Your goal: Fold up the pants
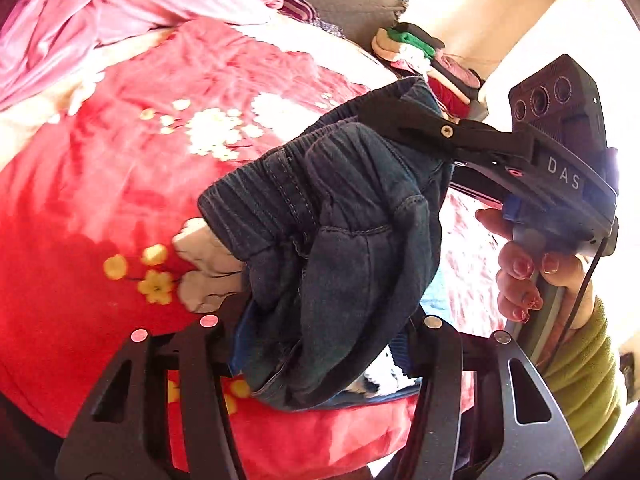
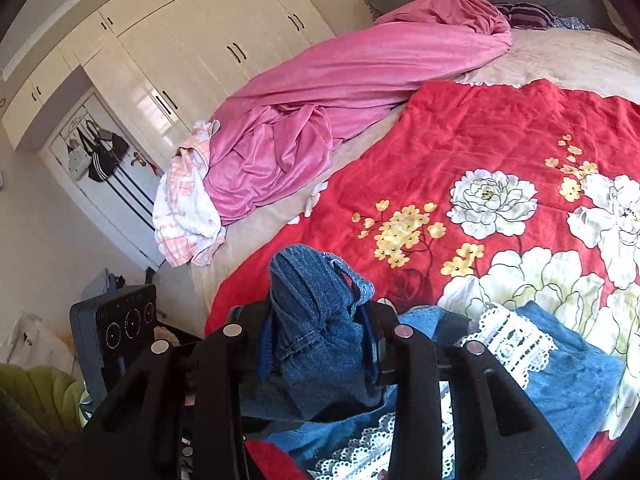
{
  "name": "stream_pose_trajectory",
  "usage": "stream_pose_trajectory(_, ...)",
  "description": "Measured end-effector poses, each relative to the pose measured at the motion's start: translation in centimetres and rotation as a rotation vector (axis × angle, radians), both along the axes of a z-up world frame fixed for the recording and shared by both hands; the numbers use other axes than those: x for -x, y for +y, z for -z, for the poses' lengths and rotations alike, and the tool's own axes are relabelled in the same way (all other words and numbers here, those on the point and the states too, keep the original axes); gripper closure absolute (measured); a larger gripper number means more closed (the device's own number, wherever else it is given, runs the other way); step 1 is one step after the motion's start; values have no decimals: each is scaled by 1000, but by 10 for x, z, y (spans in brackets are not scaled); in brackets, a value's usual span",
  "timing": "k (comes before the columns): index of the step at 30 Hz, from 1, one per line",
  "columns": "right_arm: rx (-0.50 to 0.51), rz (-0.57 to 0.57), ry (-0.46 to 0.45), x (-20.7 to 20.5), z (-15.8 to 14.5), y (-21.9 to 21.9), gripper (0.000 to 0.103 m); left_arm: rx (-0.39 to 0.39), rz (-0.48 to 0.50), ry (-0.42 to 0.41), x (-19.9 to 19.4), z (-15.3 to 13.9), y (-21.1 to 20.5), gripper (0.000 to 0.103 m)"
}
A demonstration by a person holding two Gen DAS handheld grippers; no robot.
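Observation:
The dark blue denim pants (image 1: 340, 232) with an elastic waistband hang bunched above the red floral blanket (image 1: 100, 200). My left gripper (image 1: 320, 344) is shut on a thick wad of the denim. The right gripper shows in the left wrist view (image 1: 416, 120), clamped on the waistband from the right, with a hand on its handle. In the right wrist view my right gripper (image 2: 320, 344) is shut on a bunched fold of the pants (image 2: 316, 320). The pant legs with white lace trim (image 2: 516, 344) lie on the blanket (image 2: 480, 140) below.
A pink quilt (image 2: 340, 92) lies crumpled along the bed's far side beside a white and pink checked cloth (image 2: 184, 208). A stack of folded clothes (image 1: 420, 56) sits at the bed's far edge. White wardrobes (image 2: 180, 40) stand beyond the bed.

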State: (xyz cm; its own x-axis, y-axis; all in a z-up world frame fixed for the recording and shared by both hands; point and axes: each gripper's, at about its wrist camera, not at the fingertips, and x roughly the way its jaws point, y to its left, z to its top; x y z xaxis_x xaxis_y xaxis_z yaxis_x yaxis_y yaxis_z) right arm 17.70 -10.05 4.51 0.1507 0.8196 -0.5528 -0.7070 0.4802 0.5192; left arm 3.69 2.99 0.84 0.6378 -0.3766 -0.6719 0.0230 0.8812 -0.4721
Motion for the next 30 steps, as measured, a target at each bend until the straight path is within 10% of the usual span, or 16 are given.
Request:
stream_pose_trajectory(17, -21, 82, 8, -5, 17, -92, 68, -81, 160, -51, -15, -2, -77, 58)
stream_pose_trajectory(30, 33, 326, 48, 21, 39, -176, 41, -59, 324, -1, 13, 14, -94, 58)
